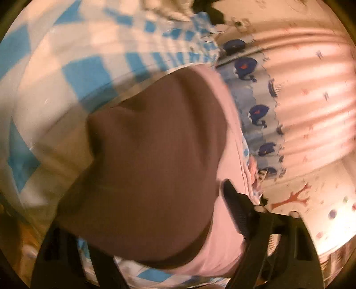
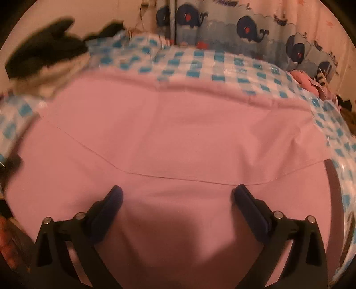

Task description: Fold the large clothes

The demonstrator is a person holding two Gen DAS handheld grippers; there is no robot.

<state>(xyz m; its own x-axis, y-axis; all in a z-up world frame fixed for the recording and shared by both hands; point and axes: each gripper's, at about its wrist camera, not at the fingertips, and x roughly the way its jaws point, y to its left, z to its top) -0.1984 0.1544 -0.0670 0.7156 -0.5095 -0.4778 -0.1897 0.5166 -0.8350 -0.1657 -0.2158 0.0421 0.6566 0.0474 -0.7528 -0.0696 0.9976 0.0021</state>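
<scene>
A table under a blue-and-white checked cover (image 2: 200,64) carries the load. A pink garment (image 2: 166,124) lies spread flat on it. A dark and pale clothes heap (image 2: 42,64) sits at its far left corner.

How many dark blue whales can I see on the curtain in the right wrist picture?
5 whales show on the curtain: top left, beside it, centre, right and far right. More may be hidden beyond the edges.

A raised fold of the pink garment (image 1: 155,137) hides the left gripper's (image 1: 155,222) left finger, while a blurred dark heap (image 2: 44,57), perhaps clothing, stays unidentifiable.
</scene>
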